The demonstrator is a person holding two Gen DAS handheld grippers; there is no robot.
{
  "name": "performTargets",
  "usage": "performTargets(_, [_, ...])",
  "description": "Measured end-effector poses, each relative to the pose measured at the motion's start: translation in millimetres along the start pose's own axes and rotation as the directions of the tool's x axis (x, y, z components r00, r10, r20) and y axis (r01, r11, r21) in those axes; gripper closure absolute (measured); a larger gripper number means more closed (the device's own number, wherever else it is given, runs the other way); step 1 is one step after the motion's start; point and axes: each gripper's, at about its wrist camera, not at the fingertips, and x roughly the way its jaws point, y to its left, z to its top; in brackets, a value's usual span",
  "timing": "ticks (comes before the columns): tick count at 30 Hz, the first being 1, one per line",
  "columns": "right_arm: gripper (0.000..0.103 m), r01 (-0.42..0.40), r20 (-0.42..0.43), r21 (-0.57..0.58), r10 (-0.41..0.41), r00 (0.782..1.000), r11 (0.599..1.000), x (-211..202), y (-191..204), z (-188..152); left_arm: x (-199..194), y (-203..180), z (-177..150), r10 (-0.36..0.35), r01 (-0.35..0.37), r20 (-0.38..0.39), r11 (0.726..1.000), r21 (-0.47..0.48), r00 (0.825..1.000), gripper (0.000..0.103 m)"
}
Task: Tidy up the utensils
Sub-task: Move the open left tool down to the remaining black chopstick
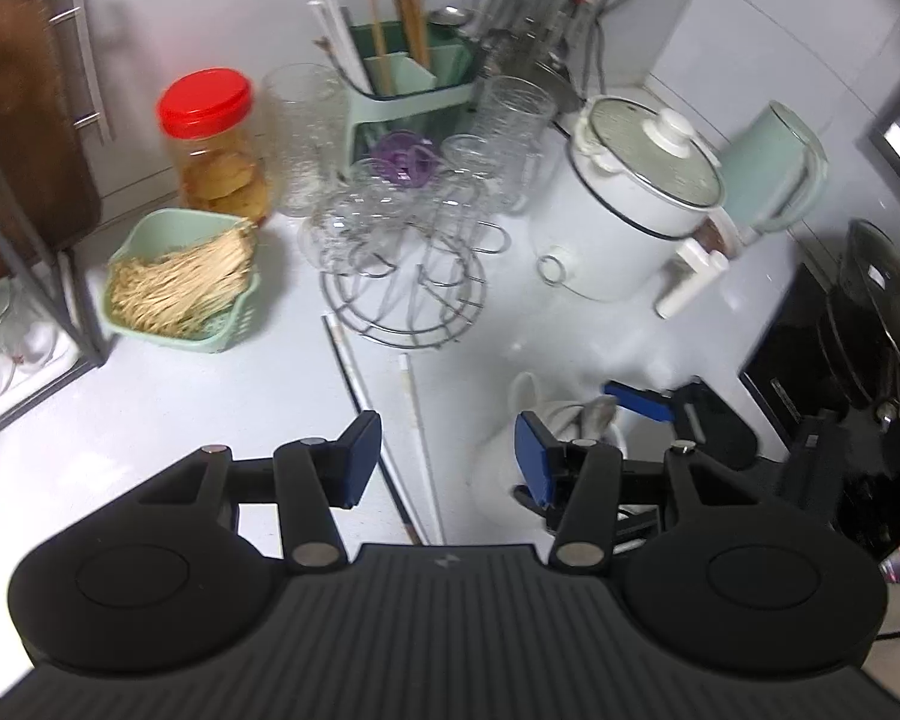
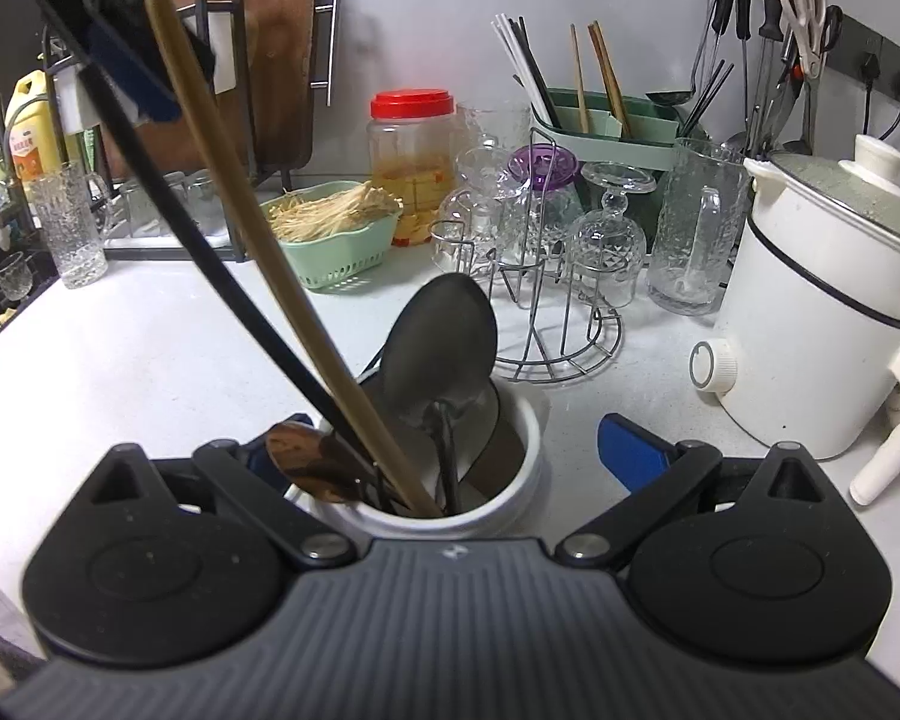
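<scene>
Left gripper (image 1: pixel 447 459) half open, nothing between its pads, hovering over white counter (image 1: pixel 210 408). Two chopsticks (image 1: pixel 417 438) lie on counter just under it, running toward the camera. Right gripper (image 2: pixel 444 450) wide open, straddling white holder (image 2: pixel 510 480), pads clear of its wall, no grip. Holder stands on counter, holding dark spoon (image 2: pixel 441 348), wooden spoon (image 2: pixel 297 450), tan chopstick (image 2: pixel 258 252) and black chopstick (image 2: pixel 198 246) leaning left. Green rack (image 1: pixel 408 72) at back holds more chopsticks.

The yellow bottle (image 2: pixel 29 138), left of the wooden cutting board (image 2: pixel 282 60), carries an orange label with unreadable characters.
</scene>
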Motion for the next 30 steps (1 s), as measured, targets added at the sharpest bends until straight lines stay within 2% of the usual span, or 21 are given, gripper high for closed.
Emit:
performTargets(5, [0.005,0.001,-0.016,-0.029,-0.002,1.000,1.000,-0.6,4.3,-1.0,10.7,26.3,-29.2,0.025,-0.021,0.037,0.994,-0.108,0.999,0.048])
performTargets(12, [0.015,0.000,-0.038,-0.070,-0.003,0.999,0.998,2.9,11.8,0.1,26.9,52.6,-73.0,0.024,-0.004,0.068,0.958,-0.286,0.997,0.048])
performTargets(15, [0.015,0.005,-0.046,-0.081,-0.008,0.999,0.997,5.9,14.6,-0.1,36.0,58.0,-88.3,0.023,0.003,0.076,0.944,-0.330,0.997,0.048])
performTargets(20, [0.014,0.007,-0.045,-0.076,-0.010,0.999,0.997,6.8,15.5,-0.3,61.8,59.7,-104.3,0.020,0.003,0.064,0.937,-0.349,0.998,0.049])
performTargets(23, [0.014,0.005,-0.050,-0.061,-0.008,0.999,0.998,6.5,14.7,0.3,82.0,55.9,-112.6,-0.007,0.024,0.050,0.942,-0.335,0.999,0.053])
performTargets(27, [0.015,0.006,-0.061,-0.066,-0.010,0.998,0.998,7.4,14.7,2.5,111.1,41.6,-124.2,-0.045,0.045,0.008,0.960,-0.278,0.999,0.059])
performTargets(30, [0.014,0.018,-0.069,-0.059,-0.022,0.997,0.998,7.1,11.8,3.0,129.3,31.3,-132.7,-0.030,0.023,-0.027,0.974,-0.227,0.999,0.065])
